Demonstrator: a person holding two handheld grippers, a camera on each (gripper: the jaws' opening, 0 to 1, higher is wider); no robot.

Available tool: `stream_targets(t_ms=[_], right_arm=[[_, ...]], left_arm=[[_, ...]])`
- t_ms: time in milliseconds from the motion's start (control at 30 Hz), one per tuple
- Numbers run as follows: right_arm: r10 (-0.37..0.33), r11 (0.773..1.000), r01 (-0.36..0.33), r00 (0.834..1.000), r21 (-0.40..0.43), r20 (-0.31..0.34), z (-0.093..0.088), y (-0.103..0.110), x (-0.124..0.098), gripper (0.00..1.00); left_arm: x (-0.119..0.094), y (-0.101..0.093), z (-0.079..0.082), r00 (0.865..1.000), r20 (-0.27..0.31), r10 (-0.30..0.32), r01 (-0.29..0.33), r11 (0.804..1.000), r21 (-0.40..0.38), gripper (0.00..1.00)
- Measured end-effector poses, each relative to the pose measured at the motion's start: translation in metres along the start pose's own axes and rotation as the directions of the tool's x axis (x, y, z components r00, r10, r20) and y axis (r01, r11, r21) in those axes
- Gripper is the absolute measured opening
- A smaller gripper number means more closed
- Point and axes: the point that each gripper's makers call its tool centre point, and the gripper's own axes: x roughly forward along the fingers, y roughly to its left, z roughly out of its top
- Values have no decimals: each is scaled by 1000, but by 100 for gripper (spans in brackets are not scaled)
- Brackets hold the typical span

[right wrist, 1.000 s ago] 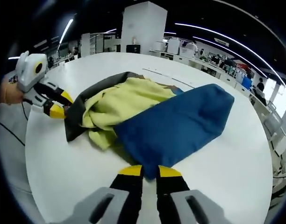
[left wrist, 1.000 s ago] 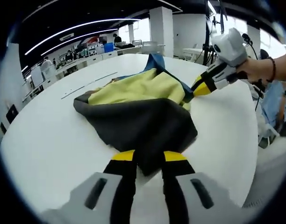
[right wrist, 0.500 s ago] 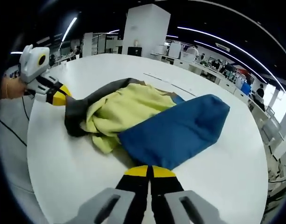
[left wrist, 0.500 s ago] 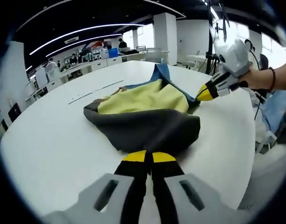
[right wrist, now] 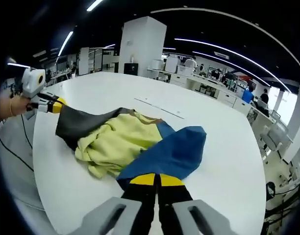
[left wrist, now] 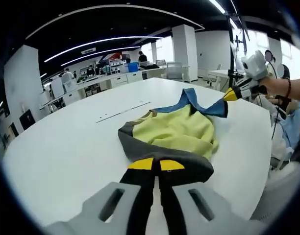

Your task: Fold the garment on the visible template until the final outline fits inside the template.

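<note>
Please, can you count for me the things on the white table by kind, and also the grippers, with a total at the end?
Garment of soft yellow, dark grey and blue fabric, crumpled on the round white table: 1
Two-jaw grippers with yellow-tipped black jaws, left gripper and right gripper, each shut on a garment edge: 2
Round white table: 1
Total: 4

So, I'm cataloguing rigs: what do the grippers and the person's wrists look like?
Both grippers, left and right, have grey bodies and black fingers with yellow tips. One wrist wears a dark bracelet.
</note>
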Motion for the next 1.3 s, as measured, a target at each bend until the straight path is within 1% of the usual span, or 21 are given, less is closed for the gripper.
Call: stream_targets(t_ms=[33,167,200,233,267,333,467,533,633,700,733,833,867,900,933,1000,1067,1167,1233,1300], right_arm=[[-10,1000,10,1000,12,4,2,-6,-4,0],[-46,998,45,999,46,21,10,-26,-19,0],[-61,996,58,998,68,30,12,-33,-23,0],[-65,995,62,997,77,35,13,-35,-25,0],[-78,990,71,996,118,48,16,-41,-30,0],[-104,981,97,994,171,36,15,-53,-38,0],[-159,969,151,987,193,26,10,-74,-48,0],[-181,966,175,983,190,12,3,-84,-53,0],[-210,962,210,978,173,-22,-13,-97,-59,0],[-218,961,223,975,162,-43,-24,-102,-61,0],[-229,957,239,971,163,-74,-34,-105,-63,0],[-232,956,244,968,160,-94,-50,-105,-63,0],[-233,954,249,966,166,-114,-59,-105,-62,0],[-234,952,253,965,170,-121,-64,-106,-61,0],[-233,948,258,962,186,-146,-73,-104,-60,0],[-229,948,257,960,189,-160,-84,-101,-56,0],[-224,947,257,959,195,-173,-90,-99,-54,0],[-202,950,242,959,197,-201,-106,-90,-47,0],[-183,956,225,959,187,-217,-115,-83,-41,0],[-168,962,215,953,169,-251,-126,-78,-38,0]], left_arm=[[-2,8,2,1000,8,15,-15,1000,-11,0],[-9,28,3,998,16,61,-61,998,-33,0],[-12,35,2,997,15,78,-77,996,-36,0],[-13,40,0,996,12,89,-89,995,-39,0],[-15,47,-2,994,7,107,-106,993,-49,0],[-20,55,-4,992,4,127,-127,990,-69,0],[-24,70,-13,987,-9,158,-158,984,-84,0],[-25,76,-19,985,-28,172,-174,982,-71,0],[-29,87,-30,978,-64,201,-203,979,-34,0],[-30,92,-34,975,-75,210,-213,976,-34,0],[-32,95,-36,973,-81,216,-220,975,-37,0],[-34,102,-43,967,-97,235,-240,970,-34,0],[-34,104,-45,966,-103,239,-243,969,-34,0],[-35,105,-47,964,-111,242,-247,969,-32,0],[-35,107,-50,962,-121,246,-250,968,-24,0],[-36,109,-55,958,-138,251,-256,967,-16,0],[-36,112,-58,956,-145,256,-261,965,-14,0],[-35,117,-65,948,-170,268,-275,961,-18,0],[-34,118,-67,948,-174,267,-275,961,-25,0],[-33,117,-67,947,-178,267,-276,961,-25,0]])
